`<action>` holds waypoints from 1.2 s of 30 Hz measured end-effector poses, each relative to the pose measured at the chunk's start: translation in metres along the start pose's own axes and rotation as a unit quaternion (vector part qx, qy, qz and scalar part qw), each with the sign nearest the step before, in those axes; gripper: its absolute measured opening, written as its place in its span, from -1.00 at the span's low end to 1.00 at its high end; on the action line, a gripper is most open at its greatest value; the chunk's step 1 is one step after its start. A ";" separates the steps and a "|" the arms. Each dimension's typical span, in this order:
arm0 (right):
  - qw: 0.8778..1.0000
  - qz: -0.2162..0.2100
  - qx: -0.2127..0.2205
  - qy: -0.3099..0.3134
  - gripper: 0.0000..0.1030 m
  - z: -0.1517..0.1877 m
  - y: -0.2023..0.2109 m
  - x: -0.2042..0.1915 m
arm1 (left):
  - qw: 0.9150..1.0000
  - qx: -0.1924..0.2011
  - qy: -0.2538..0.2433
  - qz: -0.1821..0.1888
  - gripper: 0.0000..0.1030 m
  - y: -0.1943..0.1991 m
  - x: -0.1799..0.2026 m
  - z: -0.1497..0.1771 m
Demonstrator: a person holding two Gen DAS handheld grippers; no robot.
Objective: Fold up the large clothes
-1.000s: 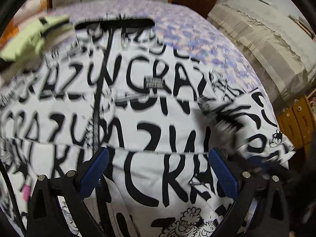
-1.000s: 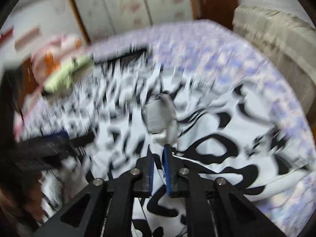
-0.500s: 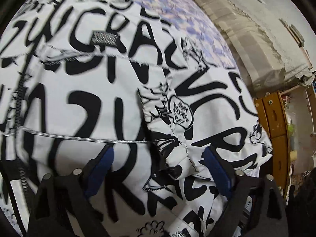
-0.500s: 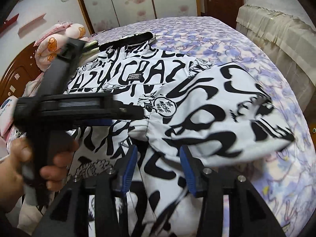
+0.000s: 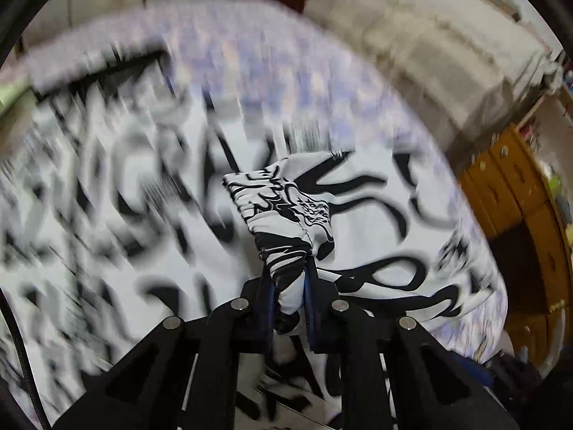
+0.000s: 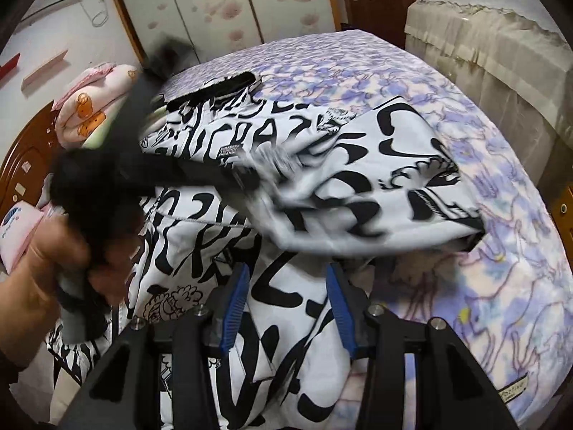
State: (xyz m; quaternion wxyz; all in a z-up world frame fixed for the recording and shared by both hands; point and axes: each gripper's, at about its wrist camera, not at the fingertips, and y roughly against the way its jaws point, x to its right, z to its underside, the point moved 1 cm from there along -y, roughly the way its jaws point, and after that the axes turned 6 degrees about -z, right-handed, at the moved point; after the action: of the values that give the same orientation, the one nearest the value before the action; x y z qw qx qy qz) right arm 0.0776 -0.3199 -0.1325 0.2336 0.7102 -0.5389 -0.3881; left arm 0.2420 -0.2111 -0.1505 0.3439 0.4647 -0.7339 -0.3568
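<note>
So the jacket (image 6: 222, 215) is a big puffy white one covered in chunky black graffiti-style lettering plus little cartoon doodles, with stitched quilting lines running across it. It's spread out on a bed with a purple-and-white floral bedspread (image 6: 501, 186), taking up most of the near half. A black collar or hem band shows at the far end.

The left gripper (image 5: 289, 286) is clamped tight on a bunched-up wad of the fabric, which looks like the sleeve's cuff end, squeezed between the blue pads and sticking out in front of them in a crumpled knot. In the right wrist view you can see that sleeve (image 6: 386, 186) lifted and pulled across the body of the jacket, with the person's hand (image 6: 43, 258) gripping the handle.

The right gripper (image 6: 286, 286) sits about half open just over the near part of the jacket, nothing pinched in it.

Pink pillows (image 6: 96, 104) are piled at the head of the bed. Everything around the left gripper is pretty smeared.
</note>
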 end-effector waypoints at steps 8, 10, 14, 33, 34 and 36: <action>1.000 0.019 0.008 -0.012 -0.13 -0.009 0.004 0.010 | 0.986 0.085 0.032 -0.143 -0.77 0.065 -0.115 -0.005; 1.000 0.024 -0.007 -0.018 -0.13 -0.009 -0.005 0.012 | 0.981 0.059 0.046 -0.181 -0.56 0.054 -0.151 0.015; 0.998 0.022 -0.037 -0.042 -0.13 -0.012 -0.023 0.020 | 0.979 -0.071 0.087 -0.173 0.08 -0.001 -0.204 0.052; 0.984 0.034 -0.100 -0.146 0.39 -0.151 -0.172 0.111 | 0.985 -0.059 0.115 -0.119 -0.51 -0.035 -0.240 0.017; 0.982 0.020 -0.106 -0.152 0.20 -0.152 -0.179 0.114 | 0.985 -0.057 0.112 -0.120 -0.52 -0.033 -0.242 0.015; 0.985 0.019 -0.107 -0.134 -0.96 -0.156 -0.182 0.108 | 0.986 -0.035 0.110 -0.122 -0.61 -0.023 -0.246 0.009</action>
State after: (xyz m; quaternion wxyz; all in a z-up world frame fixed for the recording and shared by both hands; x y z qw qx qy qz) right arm 0.3220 -0.3790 -0.2097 0.2418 0.6123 -0.5340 -0.5305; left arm 0.3260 0.0117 -0.2175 0.3925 0.5748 -0.6163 -0.3684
